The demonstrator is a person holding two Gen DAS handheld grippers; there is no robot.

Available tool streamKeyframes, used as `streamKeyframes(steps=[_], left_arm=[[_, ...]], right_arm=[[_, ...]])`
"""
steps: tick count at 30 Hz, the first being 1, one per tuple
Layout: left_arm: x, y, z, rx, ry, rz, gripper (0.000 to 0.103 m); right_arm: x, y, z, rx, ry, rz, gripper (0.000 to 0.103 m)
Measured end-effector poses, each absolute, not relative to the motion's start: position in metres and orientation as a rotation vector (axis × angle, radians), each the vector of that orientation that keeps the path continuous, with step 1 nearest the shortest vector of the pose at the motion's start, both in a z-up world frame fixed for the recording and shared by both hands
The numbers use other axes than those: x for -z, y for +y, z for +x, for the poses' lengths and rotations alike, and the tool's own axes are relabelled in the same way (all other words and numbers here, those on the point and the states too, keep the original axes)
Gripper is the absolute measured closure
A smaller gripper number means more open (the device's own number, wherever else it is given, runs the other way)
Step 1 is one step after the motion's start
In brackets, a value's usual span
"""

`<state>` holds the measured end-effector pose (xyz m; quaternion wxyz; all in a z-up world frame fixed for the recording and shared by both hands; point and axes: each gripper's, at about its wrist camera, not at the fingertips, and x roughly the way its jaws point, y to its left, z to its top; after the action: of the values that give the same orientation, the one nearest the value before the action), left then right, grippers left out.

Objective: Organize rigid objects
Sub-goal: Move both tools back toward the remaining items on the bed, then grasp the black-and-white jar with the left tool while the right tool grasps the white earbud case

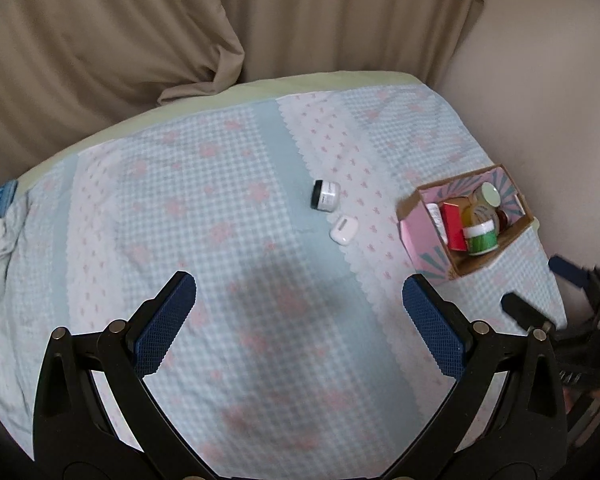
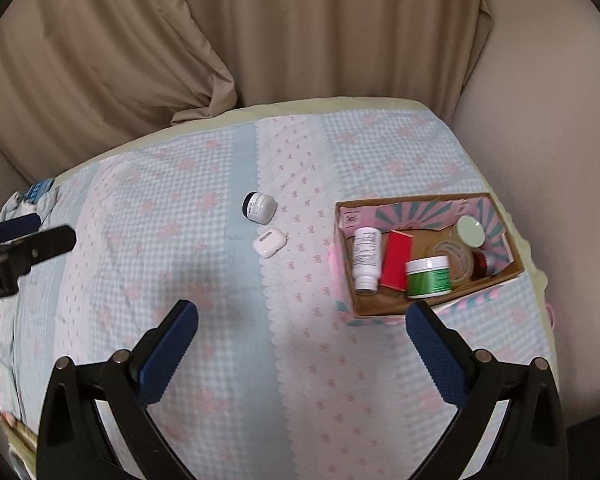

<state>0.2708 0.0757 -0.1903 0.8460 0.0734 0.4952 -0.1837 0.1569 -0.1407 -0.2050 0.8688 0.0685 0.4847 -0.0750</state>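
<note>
A small white jar with a black lid lies on its side on the checked bedspread, and a white earbud case rests just in front of it. To their right stands an open cardboard box holding a white bottle, a red box, a green jar and other jars. My left gripper hovers open and empty above the bedspread, well short of the jar. My right gripper is open too, nothing between its fingers, its right fingertip near the box's front wall.
The bed is covered by a blue and pink checked spread, with beige curtains behind and a wall on the right. The right gripper shows at the left wrist view's right edge; the left gripper shows at the right wrist view's left edge.
</note>
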Motion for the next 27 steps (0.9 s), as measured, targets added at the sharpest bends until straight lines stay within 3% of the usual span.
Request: streamKeyframes(steps=[8, 17, 25, 27], left_arm=[[0.243, 0.044, 0.359, 0.454, 1.109, 0.203, 0.000], [0.348, -0.022, 0.450, 0.608, 1.221, 0.280, 0.004], [0.435, -0.062, 0.491, 0.695, 1.305, 0.321, 0.009], [0.451, -0.068, 0.495, 0.699, 1.319, 0.318, 0.015]], right_arm=[[0.262, -0.109, 0.201, 0.220, 1.013, 0.183, 0.000], [0.349, -0.110, 0.254, 0.276, 0.962, 0.224, 0.000], [0.426, -0.106, 0.297, 0.074, 0.939, 0.012, 0.000], [0.440, -0.109, 0.310, 0.000, 0.952, -0.031, 0.001]])
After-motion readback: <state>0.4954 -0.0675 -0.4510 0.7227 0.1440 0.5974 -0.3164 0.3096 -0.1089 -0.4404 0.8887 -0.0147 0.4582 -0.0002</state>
